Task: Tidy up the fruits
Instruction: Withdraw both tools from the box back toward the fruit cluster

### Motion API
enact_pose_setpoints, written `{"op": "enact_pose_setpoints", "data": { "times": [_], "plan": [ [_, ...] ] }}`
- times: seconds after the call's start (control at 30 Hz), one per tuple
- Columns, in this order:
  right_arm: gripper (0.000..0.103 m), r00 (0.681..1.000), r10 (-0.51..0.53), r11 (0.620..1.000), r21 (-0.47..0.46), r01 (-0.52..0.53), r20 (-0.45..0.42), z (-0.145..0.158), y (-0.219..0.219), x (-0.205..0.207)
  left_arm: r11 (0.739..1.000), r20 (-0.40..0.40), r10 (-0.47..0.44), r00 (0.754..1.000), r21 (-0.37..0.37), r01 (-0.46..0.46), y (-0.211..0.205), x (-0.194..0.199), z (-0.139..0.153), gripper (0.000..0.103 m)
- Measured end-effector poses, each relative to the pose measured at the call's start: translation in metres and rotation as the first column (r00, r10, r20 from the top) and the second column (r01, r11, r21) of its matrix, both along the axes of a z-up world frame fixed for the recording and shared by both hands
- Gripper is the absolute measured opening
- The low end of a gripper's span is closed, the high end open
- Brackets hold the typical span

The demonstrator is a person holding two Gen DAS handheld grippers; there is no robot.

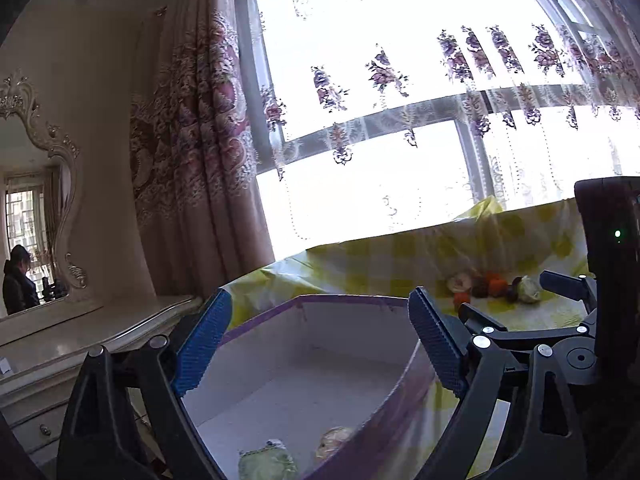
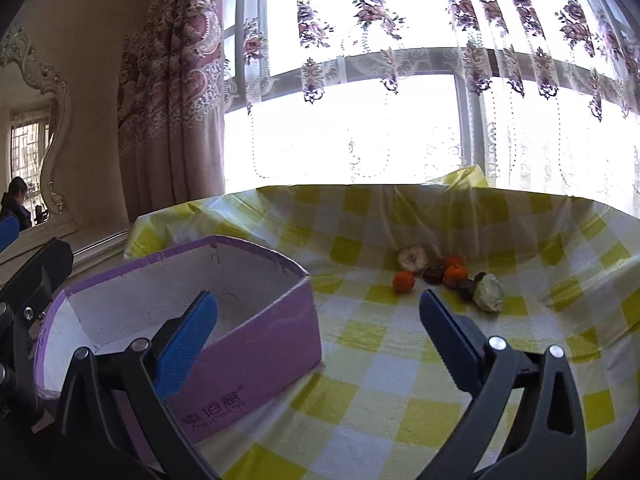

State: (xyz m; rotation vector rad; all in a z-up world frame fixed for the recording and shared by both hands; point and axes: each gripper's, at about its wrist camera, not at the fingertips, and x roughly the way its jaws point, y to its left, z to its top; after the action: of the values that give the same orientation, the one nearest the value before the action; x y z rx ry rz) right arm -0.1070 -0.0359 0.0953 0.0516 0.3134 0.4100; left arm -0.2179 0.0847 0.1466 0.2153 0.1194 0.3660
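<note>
- Right wrist view, surface point(image 2: 400, 420): wide, under a yellow/white check cloth w/ glossy plastic sheen, creased and bunched at far edge by window.
- Purple box point(image 2: 256, 344): cardboard, open top, lilac outside w/ printed lettering, plain whitish inside, rim a bit ragged. Sits left on surface, well apart from loose fruit pile.
- Inside box, left wrist view: pale green wrapped fruit point(image 1: 267, 462) and tan round fruit point(image 1: 334, 442), side by side at near wall. So approx 2 pcs sorted; task prob. early-to-mid.
- Loose fruits point(image 2: 448, 276): small cluster far on surface, still to move. Incl. pale green lumpy one point(image 2: 489, 292), pale cut-looking round one point(image 2: 412, 258), three small orange ones, two dark ones; exact types too small to tell.
- Left gripper point(image 1: 316, 344): over box, fingers point(image 1: 202, 348) blue ribbed pads, wide apart, nothing held.
- Right gripper point(image 2: 320, 336): aimed toward pile, fingers apart, empty.
</note>
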Motion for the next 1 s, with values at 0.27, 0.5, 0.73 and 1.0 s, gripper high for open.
{"op": "enact_pose_setpoints", "data": {
  "times": [0.27,0.5,0.73,1.0],
  "plan": [
    [0.101,0.942,-0.283,0.953,0.060,0.298,-0.181,-0.039,-0.097,0.055,0.952,-0.157,-0.299,0.941,-0.119,0.283,-0.057,0.086,-0.025,0.087],
    [0.101,0.843,-0.418,0.902,-0.047,0.428,-0.340,-0.072,-0.136,0.105,0.871,-0.392,-0.432,0.812,-0.415,0.262,-0.061,0.196,-0.080,0.087],
    [0.101,0.810,-0.405,0.905,-0.058,0.422,-0.423,-0.088,-0.149,0.138,0.867,-0.488,-0.426,0.762,-0.461,0.189,-0.056,0.241,-0.122,0.087],
    [0.101,0.859,-0.303,0.952,-0.093,0.291,-0.413,-0.088,-0.131,0.176,0.781,-0.464,-0.517,0.719,-0.600,0.174,-0.041,0.268,-0.130,0.087]
  ]
}}
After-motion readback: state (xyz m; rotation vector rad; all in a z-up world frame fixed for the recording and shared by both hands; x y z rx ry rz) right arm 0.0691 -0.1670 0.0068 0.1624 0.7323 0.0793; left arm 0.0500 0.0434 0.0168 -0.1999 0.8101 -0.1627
